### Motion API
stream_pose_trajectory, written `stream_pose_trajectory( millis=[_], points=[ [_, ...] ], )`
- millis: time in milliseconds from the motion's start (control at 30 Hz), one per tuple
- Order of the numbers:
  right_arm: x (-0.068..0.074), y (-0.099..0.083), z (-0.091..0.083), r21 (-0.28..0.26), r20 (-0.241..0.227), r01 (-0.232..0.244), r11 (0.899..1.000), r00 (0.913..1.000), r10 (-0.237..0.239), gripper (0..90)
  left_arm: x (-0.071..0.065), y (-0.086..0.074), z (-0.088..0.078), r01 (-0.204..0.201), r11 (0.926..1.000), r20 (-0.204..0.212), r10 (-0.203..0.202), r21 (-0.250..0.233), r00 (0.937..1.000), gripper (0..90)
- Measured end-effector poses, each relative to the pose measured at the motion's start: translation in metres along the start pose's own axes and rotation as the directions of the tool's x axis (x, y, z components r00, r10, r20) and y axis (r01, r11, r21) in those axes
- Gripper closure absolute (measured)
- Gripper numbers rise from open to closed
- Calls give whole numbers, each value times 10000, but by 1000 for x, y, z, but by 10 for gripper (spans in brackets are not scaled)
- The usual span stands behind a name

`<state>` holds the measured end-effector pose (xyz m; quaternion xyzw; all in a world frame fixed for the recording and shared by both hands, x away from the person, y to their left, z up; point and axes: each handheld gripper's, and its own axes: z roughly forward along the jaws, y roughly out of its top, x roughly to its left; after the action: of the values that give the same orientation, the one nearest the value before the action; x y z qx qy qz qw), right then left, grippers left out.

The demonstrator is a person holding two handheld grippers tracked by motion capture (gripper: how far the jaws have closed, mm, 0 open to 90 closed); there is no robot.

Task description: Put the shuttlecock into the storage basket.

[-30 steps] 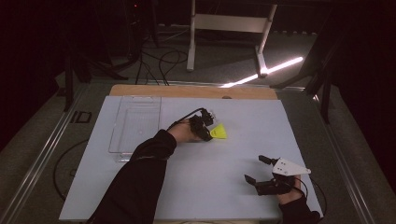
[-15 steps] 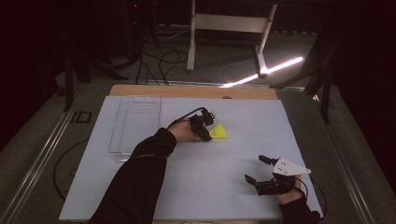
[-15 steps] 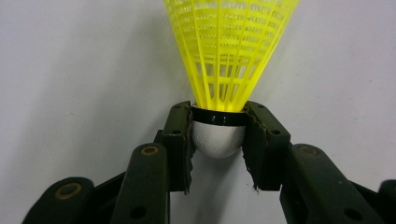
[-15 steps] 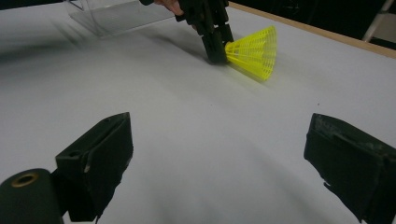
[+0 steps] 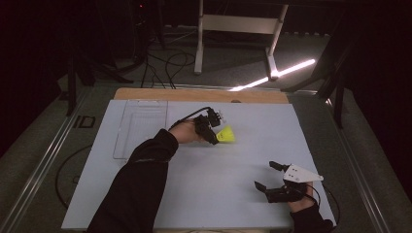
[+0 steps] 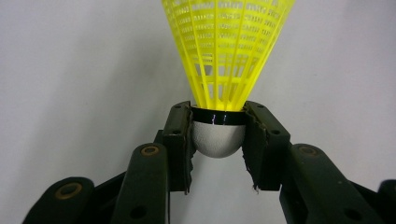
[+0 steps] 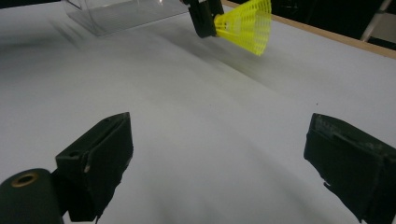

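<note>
L gripper (image 6: 218, 140) pinches the yellow shuttlecock (image 6: 227, 51) by its cork, frame centre, above the white board (image 5: 233, 160). Rounded cork could squirt out. R gripper (image 5: 273, 175), lower right, gapes wide w/ nothing in it.

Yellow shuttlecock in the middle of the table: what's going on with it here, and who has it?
A person works at a white table with a gripper in each hand. The left gripper is shut on the yellow shuttlecock, its jaws clamped on the white cork base with the skirt pointing away. In the high view this happens mid-table, just right of a clear tray. The right gripper rests near the table's front right corner, jaws wide open and holding nothing.
</note>
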<state>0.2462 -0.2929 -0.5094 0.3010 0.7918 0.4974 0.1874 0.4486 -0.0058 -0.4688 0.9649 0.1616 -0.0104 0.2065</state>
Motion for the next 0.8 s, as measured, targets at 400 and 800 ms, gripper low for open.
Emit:
stream_pose_trajectory(
  millis=[400,800],
  points=[
    [0,0,1,29,5,-40,10000,10000,40,82,-12,3,-29,-335,9993,144,337,-142,9993,651],
    [1,0,2,48,-9,-10,10000,10000,10,82,-18,-3,-59,-506,9985,135,509,-189,9986,651]
  ],
)
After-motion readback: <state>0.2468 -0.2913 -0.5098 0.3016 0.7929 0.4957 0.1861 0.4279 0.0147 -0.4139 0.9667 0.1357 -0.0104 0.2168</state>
